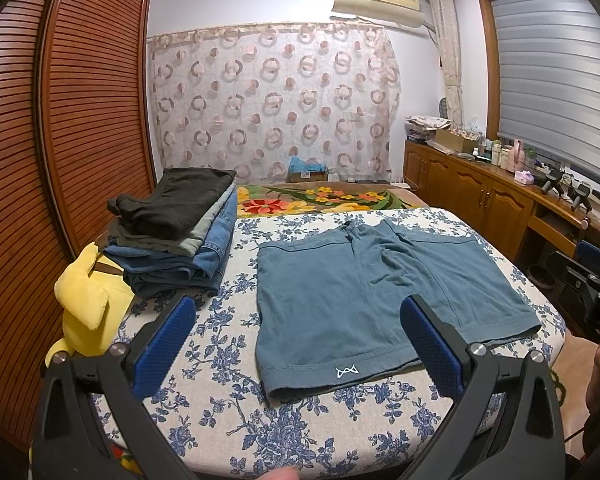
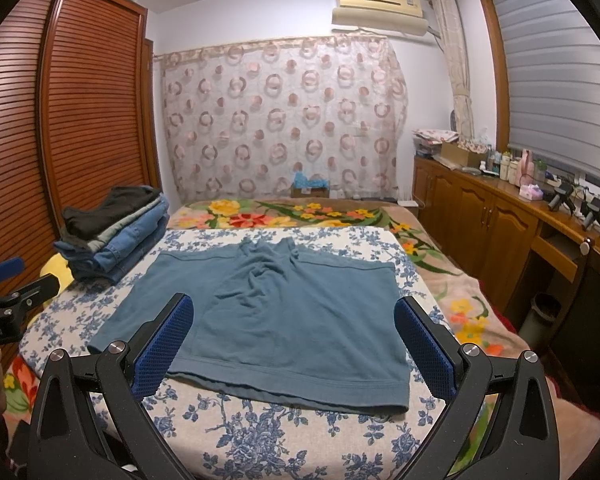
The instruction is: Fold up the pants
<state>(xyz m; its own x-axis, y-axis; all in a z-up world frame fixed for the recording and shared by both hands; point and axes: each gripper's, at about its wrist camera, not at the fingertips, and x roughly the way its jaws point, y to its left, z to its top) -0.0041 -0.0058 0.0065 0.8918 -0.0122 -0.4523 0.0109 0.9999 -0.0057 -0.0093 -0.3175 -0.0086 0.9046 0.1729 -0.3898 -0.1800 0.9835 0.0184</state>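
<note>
A pair of teal-blue shorts lies spread flat on the floral-print pad, waistband away from me and both leg hems toward me. A small white logo marks the left leg hem. My left gripper hovers open above the near left leg, holding nothing. In the right wrist view the shorts fill the middle of the pad. My right gripper is open too, poised over the near right leg hem without touching cloth. Each gripper shows at the edge of the other's view.
A stack of folded pants, dark on top and denim below, sits at the pad's far left. A yellow plush toy lies beside it. A slatted wardrobe is at left, a wooden cabinet with bottles at right.
</note>
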